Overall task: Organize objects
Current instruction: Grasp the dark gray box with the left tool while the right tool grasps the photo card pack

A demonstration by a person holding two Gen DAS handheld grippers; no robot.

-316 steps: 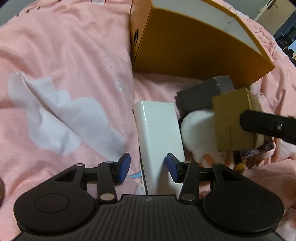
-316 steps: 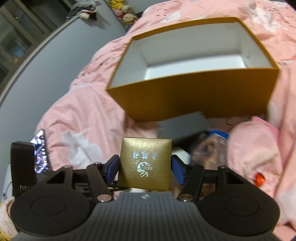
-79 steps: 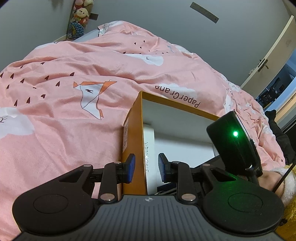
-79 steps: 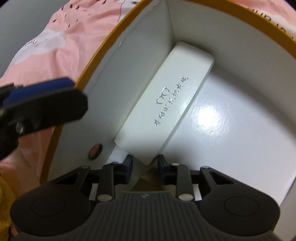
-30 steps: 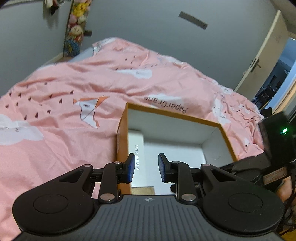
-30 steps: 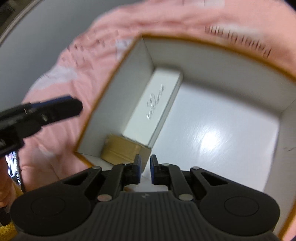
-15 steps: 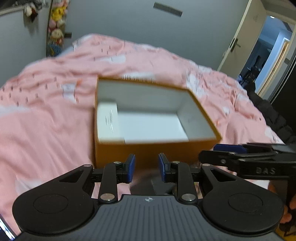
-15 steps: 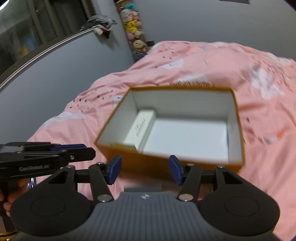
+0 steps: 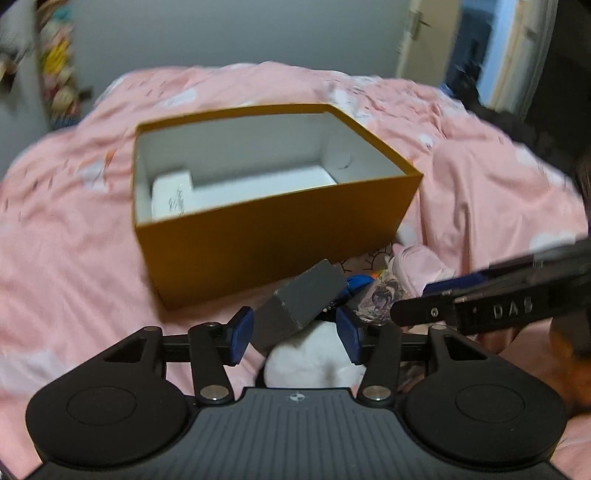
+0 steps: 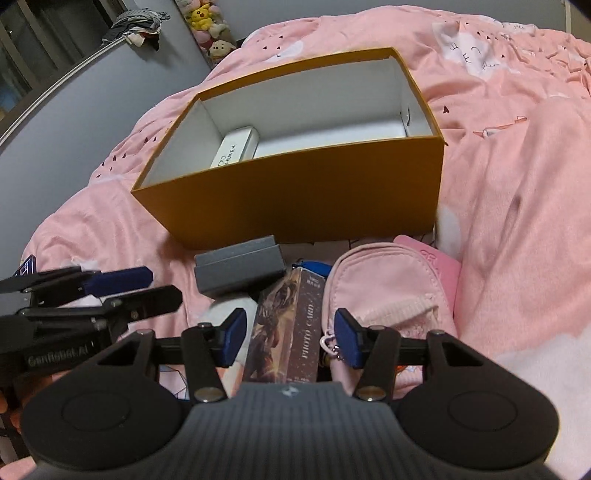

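An open orange box [image 9: 273,229] [image 10: 306,199] with white inside stands on the pink bedding. A white glasses case [image 9: 171,197] [image 10: 234,149] lies at its left inside wall. In front of the box lies a pile: a grey box [image 9: 301,299] [image 10: 240,267], a white plush [image 9: 314,360], a photo card box [image 10: 286,328] and a pink pouch [image 10: 388,288]. My left gripper [image 9: 293,334] is open, with the grey box's near end between its fingers. My right gripper [image 10: 290,339] is open around the photo card box, not touching it.
A pink card [image 10: 439,262] lies by the pouch. A blue item [image 10: 312,266] peeks out behind the photo card box. Stuffed toys [image 10: 207,22] sit by the far wall. A door [image 9: 421,40] stands at the back right. Pink duvet [image 10: 517,184] surrounds everything.
Both grippers have pulled back from the orange box and dropped toward the pile in front of it. The left gripper has opened wider, around the grey box. The right stays open.
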